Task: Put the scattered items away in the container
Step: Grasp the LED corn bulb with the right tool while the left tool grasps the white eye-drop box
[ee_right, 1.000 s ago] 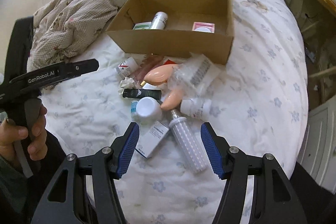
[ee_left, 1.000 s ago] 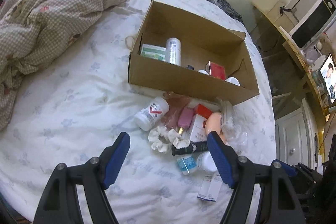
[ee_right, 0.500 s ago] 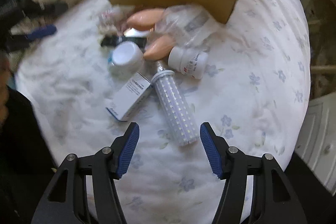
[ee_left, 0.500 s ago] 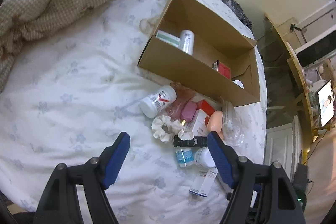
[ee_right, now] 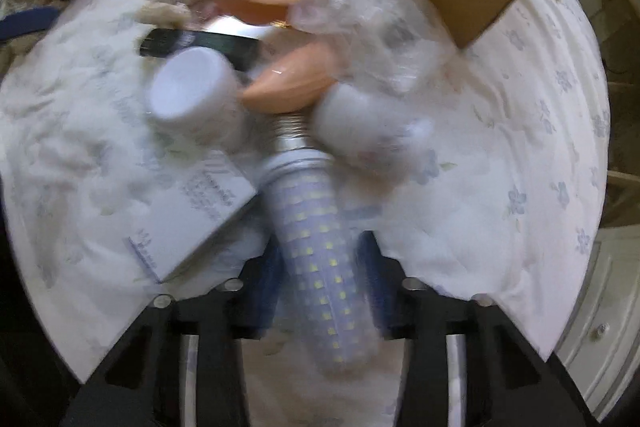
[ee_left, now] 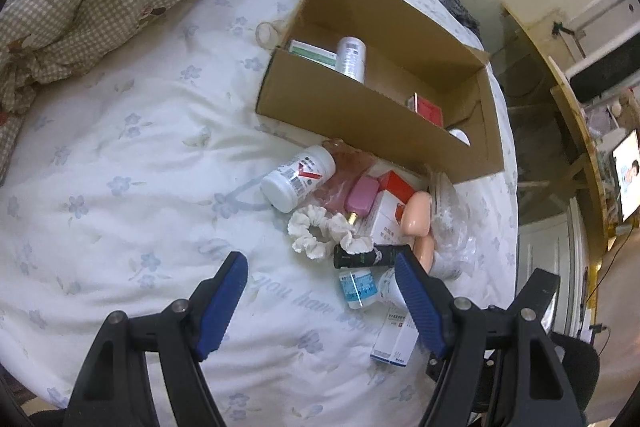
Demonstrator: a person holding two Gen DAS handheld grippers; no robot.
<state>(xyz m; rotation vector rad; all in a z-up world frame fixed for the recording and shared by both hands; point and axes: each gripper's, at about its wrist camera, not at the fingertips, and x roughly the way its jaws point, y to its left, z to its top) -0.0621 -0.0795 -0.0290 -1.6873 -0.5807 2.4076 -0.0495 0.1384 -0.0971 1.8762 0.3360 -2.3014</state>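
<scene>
Flanking the LED bulb, seemingly clamping it, right hand-held gripper abuts white box.

Dim, warm indoor light; the right wrist view is motion-blurred (both fisheye-bent at edges).

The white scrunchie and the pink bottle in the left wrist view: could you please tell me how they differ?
The white scrunchie is a soft, ruffled fabric ring, while the pink bottle is smooth, with a gold tip at its near end. The scrunchie lies flat on the bedsheet; the pink bottle rests on other items in the pile. Both lie outside the cardboard box, close to each other, though whether they touch is unclear.
</scene>
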